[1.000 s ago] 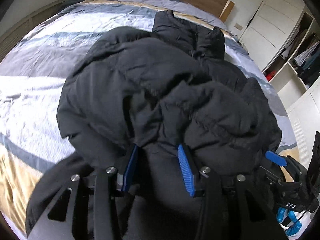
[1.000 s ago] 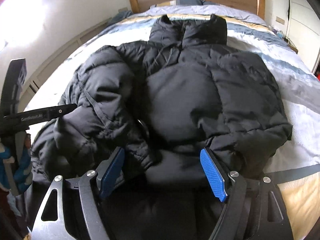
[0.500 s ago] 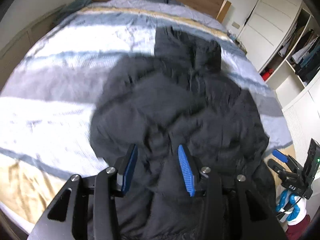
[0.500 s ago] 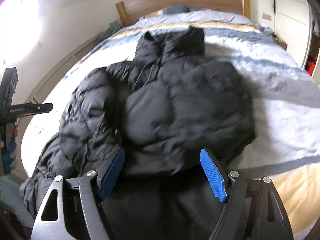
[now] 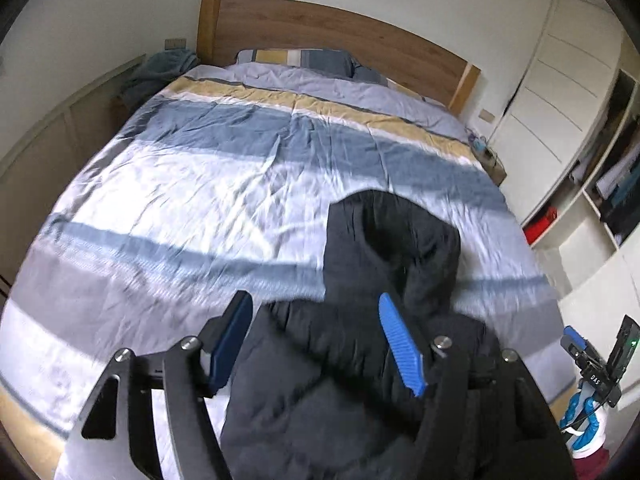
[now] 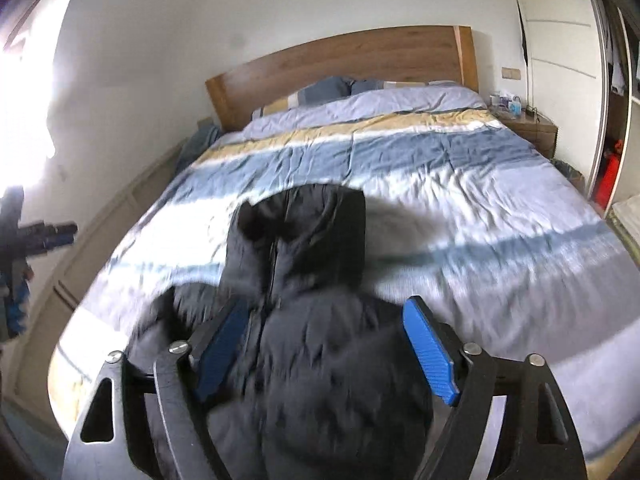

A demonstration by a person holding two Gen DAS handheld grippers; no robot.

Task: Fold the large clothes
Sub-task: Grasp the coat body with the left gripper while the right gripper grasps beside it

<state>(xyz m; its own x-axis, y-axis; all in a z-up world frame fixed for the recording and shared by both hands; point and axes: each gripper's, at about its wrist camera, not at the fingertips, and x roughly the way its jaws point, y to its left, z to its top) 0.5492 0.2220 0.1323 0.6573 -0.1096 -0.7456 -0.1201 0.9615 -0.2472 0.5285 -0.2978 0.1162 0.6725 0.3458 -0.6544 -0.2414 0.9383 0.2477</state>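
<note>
The black puffer jacket [image 5: 384, 360] is lying bunched on the foot end of the striped bed [image 5: 224, 184], collar pointing toward the headboard, while the left gripper [image 5: 320, 344] and right gripper [image 6: 328, 344] fingers are spreading, pinching nothing.

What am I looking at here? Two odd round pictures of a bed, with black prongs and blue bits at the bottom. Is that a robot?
No robot: a person holds a two-fingered gripper in each hand, with a wide-angle camera on each looking along its fingers. One picture is from the left gripper, the other from the right gripper. The blue bits are their finger pads. On the striped duvet lies a black puffer jacket, collar towards the wooden headboard. Both grippers' jaws are opening; the jacket sits between them, but whether it is held I cannot tell.
</note>
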